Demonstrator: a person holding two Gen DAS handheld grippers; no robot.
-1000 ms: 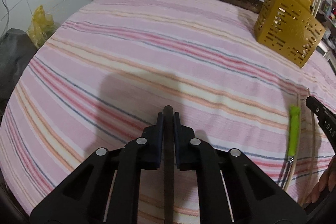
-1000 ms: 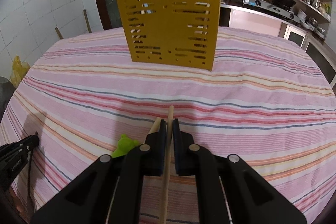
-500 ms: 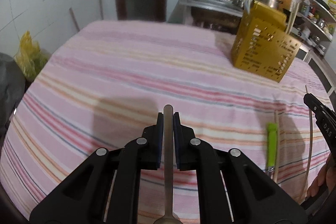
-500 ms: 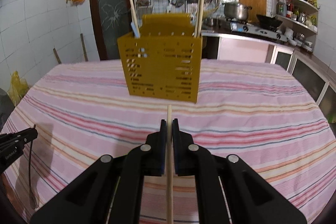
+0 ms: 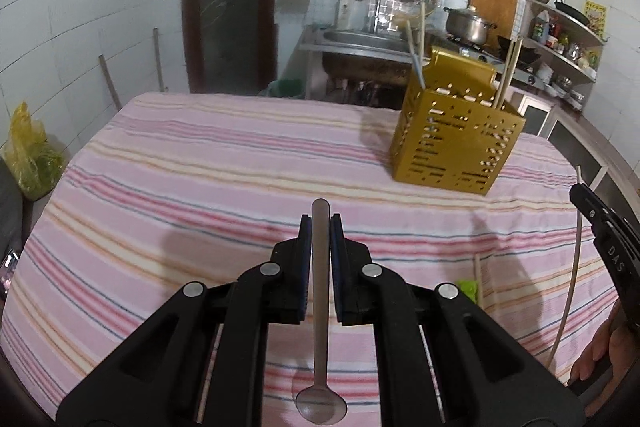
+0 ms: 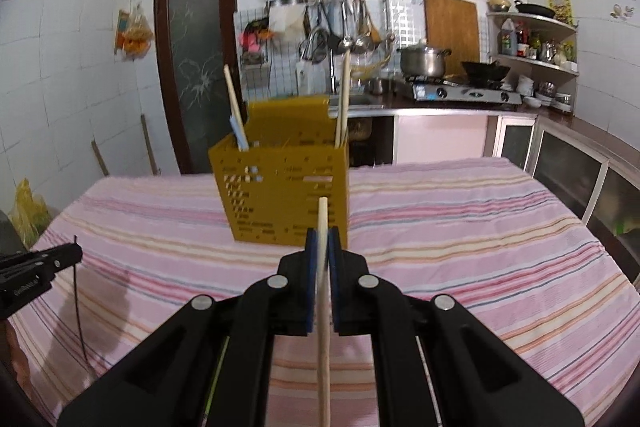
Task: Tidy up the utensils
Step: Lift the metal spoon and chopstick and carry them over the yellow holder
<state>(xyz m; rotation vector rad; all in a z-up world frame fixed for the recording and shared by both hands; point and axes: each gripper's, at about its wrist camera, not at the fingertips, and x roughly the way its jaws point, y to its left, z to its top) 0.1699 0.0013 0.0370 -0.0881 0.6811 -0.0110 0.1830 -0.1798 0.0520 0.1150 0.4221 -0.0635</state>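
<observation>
Clamped between the blue pads of my left gripper (image 5: 321,227) is a slim grey metal spoon (image 5: 320,307), its handle running straight along the fingers with the tip poking out ahead and the round bowl hanging back beneath the camera, clear of the pink striped tablecloth (image 5: 200,163). From this view the perforated mustard-yellow plastic utensil holder (image 5: 456,143) stands ahead and to the right, near the far right edge of the table, upright, with a few pale sticks already standing in it. So the spoon's long axis points to the left of the holder, and I judge I would have to swing right and tip the handle up before it could drop in. At the right edge of this view my right gripper (image 5: 600,223) shows with its thin stick, and on the cloth near the near right edge lies a lime-green-handled utensil (image 5: 467,289) beside another pale stick (image 5: 478,279), both not yet gathered. Turning to the right wrist view, my right gripper (image 6: 323,243) is closed tight on a pale wooden chopstick (image 6: 323,307), which also lies along the fingers. Here the holder (image 6: 280,199) sits almost dead ahead, just left of the chopstick's tip, open top above it. My right hand looks the better lined up of the two. My left gripper (image 6: 60,259) shows at the left edge, spoon dangling below.
</observation>
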